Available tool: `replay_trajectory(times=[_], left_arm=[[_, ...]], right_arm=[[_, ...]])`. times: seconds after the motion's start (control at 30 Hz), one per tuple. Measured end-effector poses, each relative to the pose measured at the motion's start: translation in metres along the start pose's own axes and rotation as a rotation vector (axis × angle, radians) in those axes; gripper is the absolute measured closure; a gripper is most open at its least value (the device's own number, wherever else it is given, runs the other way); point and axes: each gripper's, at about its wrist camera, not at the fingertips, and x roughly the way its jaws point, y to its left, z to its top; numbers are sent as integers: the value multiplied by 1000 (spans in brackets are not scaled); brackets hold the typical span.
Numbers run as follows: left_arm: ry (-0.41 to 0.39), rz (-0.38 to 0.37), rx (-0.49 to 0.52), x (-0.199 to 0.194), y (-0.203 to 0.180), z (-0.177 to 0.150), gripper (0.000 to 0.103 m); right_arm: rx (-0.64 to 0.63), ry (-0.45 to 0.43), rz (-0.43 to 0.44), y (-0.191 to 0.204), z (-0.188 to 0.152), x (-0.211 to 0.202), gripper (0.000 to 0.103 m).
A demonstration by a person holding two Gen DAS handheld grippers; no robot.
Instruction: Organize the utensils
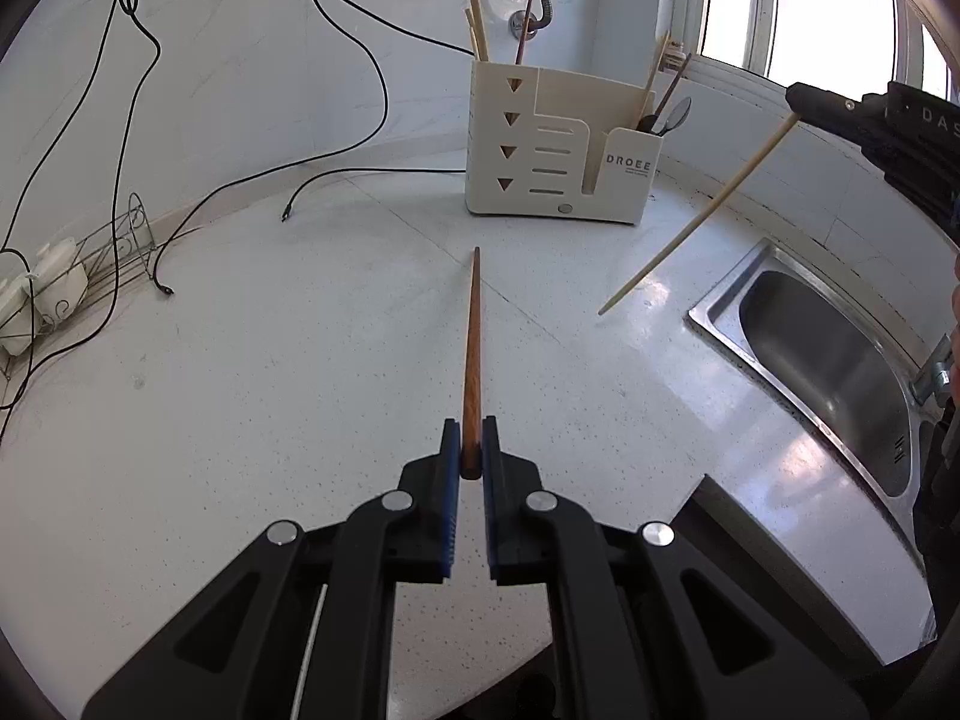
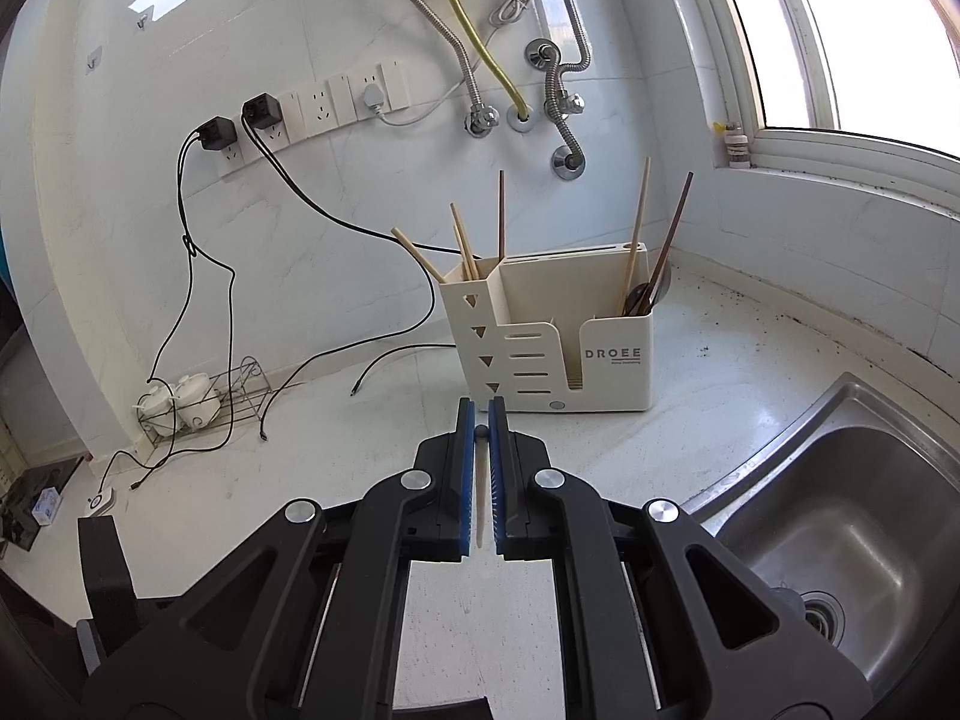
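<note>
2 claws each grip 1 chopstick: left claw (image 1: 471,450) brown chopstick (image 1: 472,360), right claw (image 2: 481,420) pale chopstick (image 1: 699,219).

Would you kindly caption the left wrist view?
Left gripper clamps brown chopstick pointing toward cream utensil holder.

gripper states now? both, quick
Left gripper: shut on brown chopstick.
Right gripper: shut on pale chopstick.
</note>
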Motion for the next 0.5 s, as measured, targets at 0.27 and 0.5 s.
replay_trajectory(times=[0.27, 0.5], left_arm=[[-67, -5, 48, -24, 12, 47, 96], [-122, -59, 61, -33, 27, 87, 97]], right_arm=[[3, -35, -20, 3, 11, -4, 99], [22, -78, -42, 12, 22, -5, 99]])
